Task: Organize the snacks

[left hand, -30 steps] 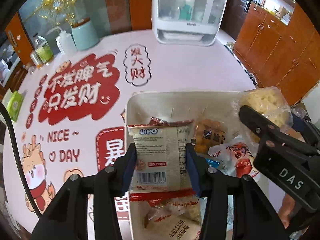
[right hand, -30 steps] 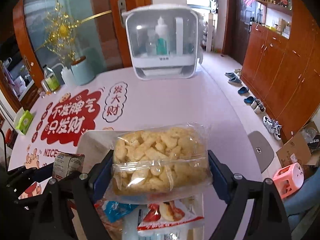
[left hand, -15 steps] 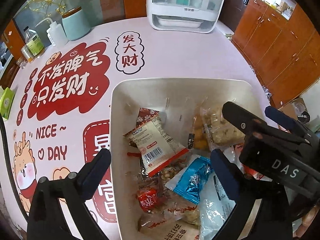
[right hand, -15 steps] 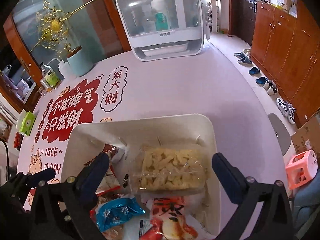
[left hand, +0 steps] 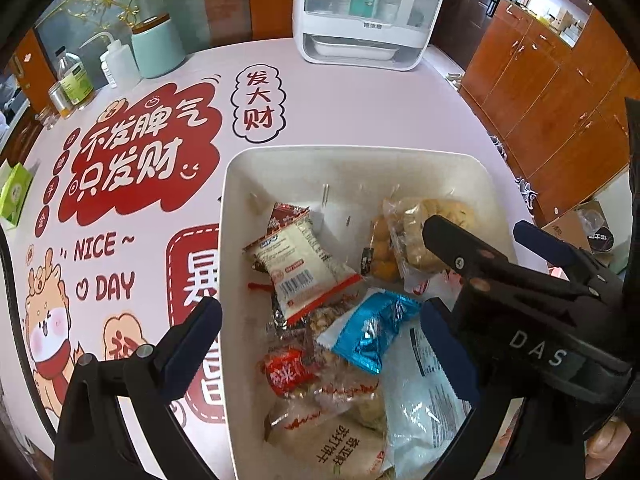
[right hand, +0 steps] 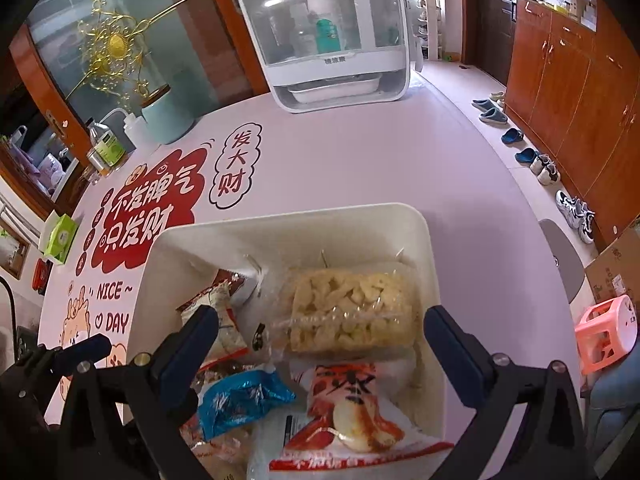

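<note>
1. The snacks lie piled in a cream rectangular plastic bin [left hand: 304, 156] on the pink printed worktop [left hand: 360, 108].
2. A white and red barcode-marked biscuit packet [left hand: 298, 266] rests tilted near the bin's left wall; a clear bag of pale puffed pieces [right hand: 352, 312] lies toward the bin's far right corner.
3. A shiny blue foil packet [left hand: 370, 330] sits mid-bin, with a red and white pouch printed with a bun [right hand: 352, 412] at the bin's near right.
4. The left gripper [left hand: 320, 344] hangs over the bin's near left, jaws having just spread wide, nothing between them pressed.
5. The right gripper [right hand: 320, 344] hovers over the bin's right side, jaws having just widened fully, clear of the puffed bag.
6. Beyond the bin stands a white domed appliance [right hand: 332, 40].
</note>
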A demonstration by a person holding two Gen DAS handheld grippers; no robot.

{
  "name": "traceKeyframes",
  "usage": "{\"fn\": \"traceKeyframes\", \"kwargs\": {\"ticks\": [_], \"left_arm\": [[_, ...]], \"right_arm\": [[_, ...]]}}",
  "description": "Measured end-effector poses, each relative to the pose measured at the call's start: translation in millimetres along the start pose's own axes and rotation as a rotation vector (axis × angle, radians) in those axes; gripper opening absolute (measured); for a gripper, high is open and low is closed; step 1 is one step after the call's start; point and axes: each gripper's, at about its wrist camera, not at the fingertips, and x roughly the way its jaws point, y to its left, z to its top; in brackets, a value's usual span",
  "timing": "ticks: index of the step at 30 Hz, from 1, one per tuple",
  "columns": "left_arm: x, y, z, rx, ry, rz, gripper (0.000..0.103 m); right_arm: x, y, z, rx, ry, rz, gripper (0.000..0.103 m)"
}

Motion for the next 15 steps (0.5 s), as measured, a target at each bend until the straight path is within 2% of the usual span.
{"fn": "traceKeyframes", "kwargs": {"ticks": [8, 15], "left_arm": [[-13, 5, -24, 0.003, -0.003, 0.026, 0.099], [-42, 19, -45, -0.021, -0.031, 0.040, 0.099]], "right_arm": [[-12, 9, -18, -0.026, 0.000, 0.001, 0.103], [-31, 23, -33, -0.047, -0.018, 0.020, 0.103]]}}
